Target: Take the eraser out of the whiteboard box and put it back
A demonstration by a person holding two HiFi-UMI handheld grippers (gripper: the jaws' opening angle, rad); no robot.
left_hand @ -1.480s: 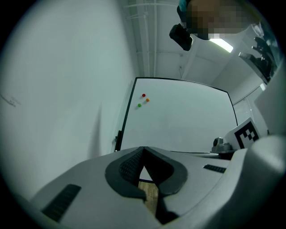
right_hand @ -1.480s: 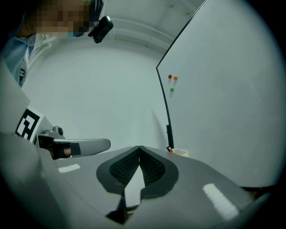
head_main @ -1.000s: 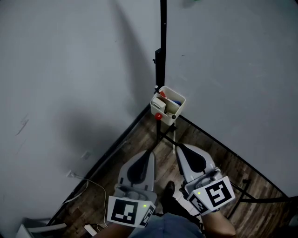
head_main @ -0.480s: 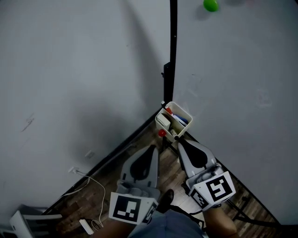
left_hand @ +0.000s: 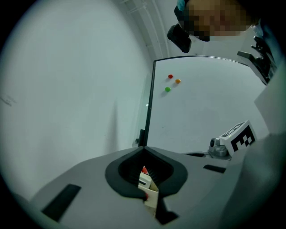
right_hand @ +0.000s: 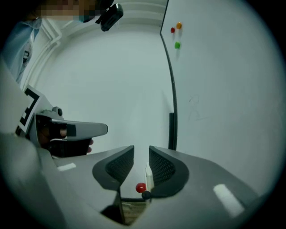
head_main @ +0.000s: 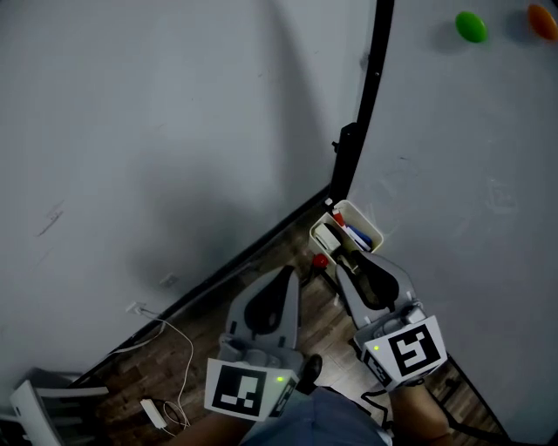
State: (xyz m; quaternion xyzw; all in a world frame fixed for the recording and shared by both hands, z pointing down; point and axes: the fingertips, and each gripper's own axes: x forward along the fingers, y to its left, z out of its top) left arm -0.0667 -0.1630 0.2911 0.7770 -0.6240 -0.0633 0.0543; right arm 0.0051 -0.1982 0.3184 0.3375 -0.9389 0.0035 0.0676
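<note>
Two grippers fill the lower middle of the head view: the left gripper (head_main: pixel 285 273) points up toward the corner where the grey wall (head_main: pixel 131 131) meets the wooden floor (head_main: pixel 200 348), and the right gripper (head_main: pixel 346 266) points at one small white box (head_main: pixel 370 223) hung at the bottom left of the whiteboard (head_main: pixel 471 157). The eraser (head_main: pixel 328 236), a white block, sits in the left part of that box, beside red and blue pens, just above the right gripper's tips and not touching them. One red knob (head_main: pixel 320 260) shows just below the box. Two magnets are in sight at the upper right of the board, one green (head_main: pixel 471 26) and one orange (head_main: pixel 542 22). One thin cable (head_main: pixel 166 340) lies on the floor at lower left. In the left gripper view the two jaws meet at their tips with nothing between them; through the hollow behind the tips a corner of the box shows lower down, well beyond the jaws. Three magnets, red (left_hand: pixel 170 76), orange (left_hand: pixel 178 81) and green (left_hand: pixel 167 89), sit on the board above, and the right gripper's marker cube (left_hand: pixel 237 136) shows at the right edge. In the right gripper view the two jaws stand a little apart and hold nothing; in the gap, farther off, are an edge of the box, the red knob and one black knob (right_hand: pixel 145 195). All three magnets show at the top, and the left gripper, held in a hand (right_hand: pixel 67 145), is at the left.
</note>
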